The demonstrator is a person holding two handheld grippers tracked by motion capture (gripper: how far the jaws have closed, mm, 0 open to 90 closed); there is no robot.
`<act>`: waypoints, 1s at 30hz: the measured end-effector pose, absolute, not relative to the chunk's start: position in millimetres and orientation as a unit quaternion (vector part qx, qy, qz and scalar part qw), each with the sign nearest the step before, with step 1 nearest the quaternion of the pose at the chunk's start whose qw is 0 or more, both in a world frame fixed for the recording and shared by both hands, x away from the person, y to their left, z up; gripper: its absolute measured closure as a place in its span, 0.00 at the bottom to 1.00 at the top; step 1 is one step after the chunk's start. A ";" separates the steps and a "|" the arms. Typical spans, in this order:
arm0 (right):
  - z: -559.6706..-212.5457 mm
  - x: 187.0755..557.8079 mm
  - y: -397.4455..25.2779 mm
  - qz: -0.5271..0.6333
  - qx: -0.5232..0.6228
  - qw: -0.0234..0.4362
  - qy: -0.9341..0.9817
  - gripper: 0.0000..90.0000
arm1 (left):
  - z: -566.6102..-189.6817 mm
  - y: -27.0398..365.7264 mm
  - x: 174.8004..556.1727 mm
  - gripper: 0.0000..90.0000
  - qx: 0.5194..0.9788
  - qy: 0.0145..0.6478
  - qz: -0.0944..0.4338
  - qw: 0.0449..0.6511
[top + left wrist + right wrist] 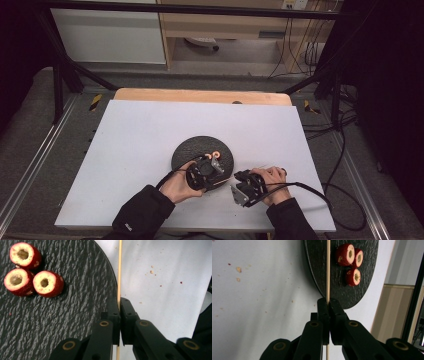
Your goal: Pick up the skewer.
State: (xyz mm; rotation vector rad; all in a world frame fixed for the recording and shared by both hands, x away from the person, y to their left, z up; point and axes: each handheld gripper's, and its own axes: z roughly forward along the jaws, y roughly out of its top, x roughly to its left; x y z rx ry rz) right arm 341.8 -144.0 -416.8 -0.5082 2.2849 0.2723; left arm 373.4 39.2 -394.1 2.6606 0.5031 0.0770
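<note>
You hold a skewer in each gripper, just short of the fruit.

Nearest you, your right gripper (328, 302) has its jaws pressed together on a thin pale wooden skewer (328, 270), which runs straight out past the jaw tips and over the rim of the round black textured slate plate (362, 297); gripped low like this, most of the stick is left free, likely to spear with. Your left gripper (120, 305) likewise clamps a thin wooden stick (119, 267), lying along the plate's edge over the white table sheet (170, 290). Farther out on the plate sit the three red cored fruit pieces (30, 272), touching in a cluster with their hollow centres turned upward, which should let a skewer pass through the holes.
</note>
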 end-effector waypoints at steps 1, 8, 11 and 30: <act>-417.1 341.1 -144.5 0.105 -0.196 0.383 0.897 0.99 | -394.4 38.9 373.1 0.97 0.959 0.183 0.028 0.216; -416.9 341.6 -144.6 0.107 -0.194 0.383 0.897 0.97 | -399.1 38.8 371.4 0.98 0.957 0.187 0.029 0.219; -414.8 344.0 -145.2 0.125 -0.177 0.378 0.900 0.90 | -400.7 42.6 370.7 0.98 0.955 0.192 0.038 0.223; -407.1 364.9 -208.0 0.330 0.250 0.295 0.861 0.26 | -394.4 116.8 364.9 0.98 0.906 0.269 0.096 0.312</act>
